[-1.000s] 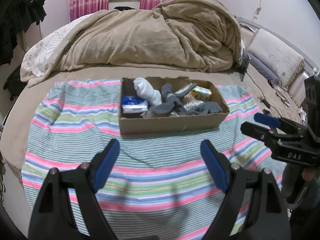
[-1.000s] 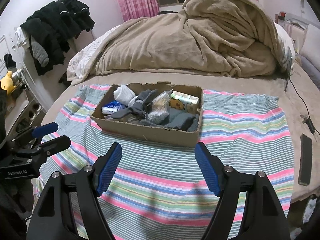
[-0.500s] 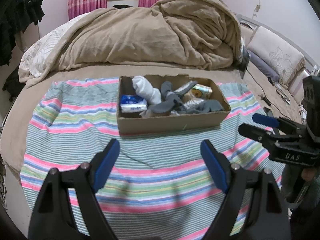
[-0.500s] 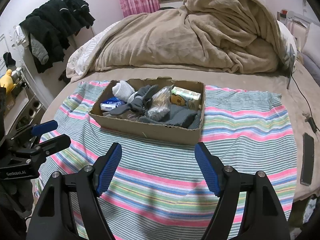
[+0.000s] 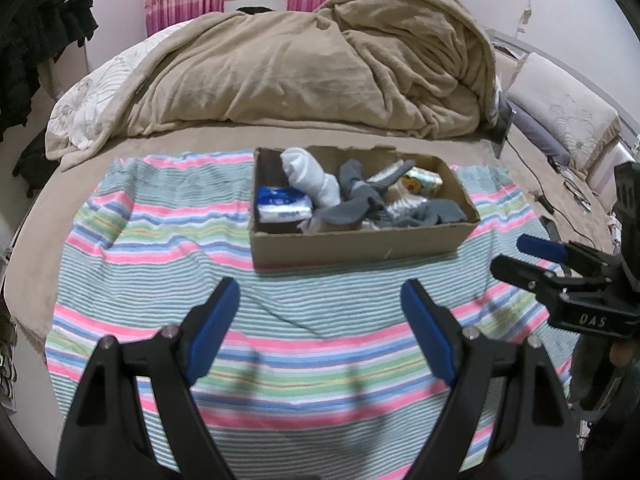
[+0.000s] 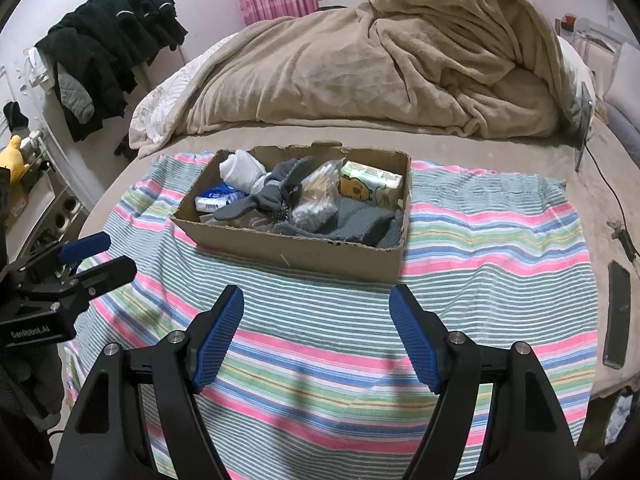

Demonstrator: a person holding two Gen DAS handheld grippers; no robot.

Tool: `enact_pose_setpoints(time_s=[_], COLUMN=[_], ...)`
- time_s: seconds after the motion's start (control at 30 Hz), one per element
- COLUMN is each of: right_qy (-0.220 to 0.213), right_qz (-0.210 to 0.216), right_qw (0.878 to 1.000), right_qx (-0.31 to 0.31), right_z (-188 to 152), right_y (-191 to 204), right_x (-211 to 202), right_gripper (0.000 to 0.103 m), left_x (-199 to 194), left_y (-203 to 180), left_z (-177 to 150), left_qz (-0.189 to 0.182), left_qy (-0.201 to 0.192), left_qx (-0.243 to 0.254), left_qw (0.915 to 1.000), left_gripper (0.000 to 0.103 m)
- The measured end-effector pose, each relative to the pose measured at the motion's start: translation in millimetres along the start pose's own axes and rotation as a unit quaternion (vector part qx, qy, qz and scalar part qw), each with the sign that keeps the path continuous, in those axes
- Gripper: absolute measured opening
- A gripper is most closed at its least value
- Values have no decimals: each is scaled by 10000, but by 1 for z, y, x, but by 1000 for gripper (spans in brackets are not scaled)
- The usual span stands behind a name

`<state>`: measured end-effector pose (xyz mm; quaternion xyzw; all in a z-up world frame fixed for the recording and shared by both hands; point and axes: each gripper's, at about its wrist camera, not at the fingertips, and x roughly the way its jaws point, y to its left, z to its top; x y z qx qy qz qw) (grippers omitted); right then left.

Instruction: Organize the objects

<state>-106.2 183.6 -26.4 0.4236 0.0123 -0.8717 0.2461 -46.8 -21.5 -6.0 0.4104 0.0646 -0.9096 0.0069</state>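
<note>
Over the last second almost nothing changed: both views drifted slightly, the cardboard box (image 5: 362,216) sat a little lower in the left wrist view, and its contents kept the same places. No item came or went, so that gives no sign of progress either way.

Left gripper (image 5: 320,308) had its jaws spread wide, nothing between them, hovering over the striped cloth (image 5: 160,240) short of the box. Right gripper (image 6: 316,320) was the same: spread, empty, above the cloth near the box's front wall.

Everything small lay inside the box, jumbled.
- 1 white rolled sock (image 6: 244,170)
- 1 blue tissue pack (image 5: 282,206)
- 1 green tissue pack with a cartoon print (image 6: 370,188)
- 1 clear bag of cotton swabs (image 6: 316,200), partly hidden
- grey socks (image 5: 360,196), at least 3 pieces, tangled, exact count unclear

The cloth around the box held no loose items. This fit either items all gathered into the box, or a mixed box waiting for sorting; the frames did not settle which.

Also 1 beige blanket (image 5: 304,72) heaped behind and 1 phone (image 6: 618,312) at the bed edge.
</note>
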Motion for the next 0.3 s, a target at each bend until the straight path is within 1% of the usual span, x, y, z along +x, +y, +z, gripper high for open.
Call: enact_pose_setpoints(time_s=[0.1,0.3], right_qy=[8,119], right_qz=[5,-6], right_qw=[10000,9999], right_qx=[6,17], right_z=[0,-1], right_y=[-1,-4], right_x=[2,13], right_gripper=[78,78], left_x=[2,7], left_y=[2,6], left_z=[-1,-1], left_qz=[42,2], left_qy=[1,2], left_qx=[-14,-12], left_qw=[10000,10000], left_gripper=[84,84])
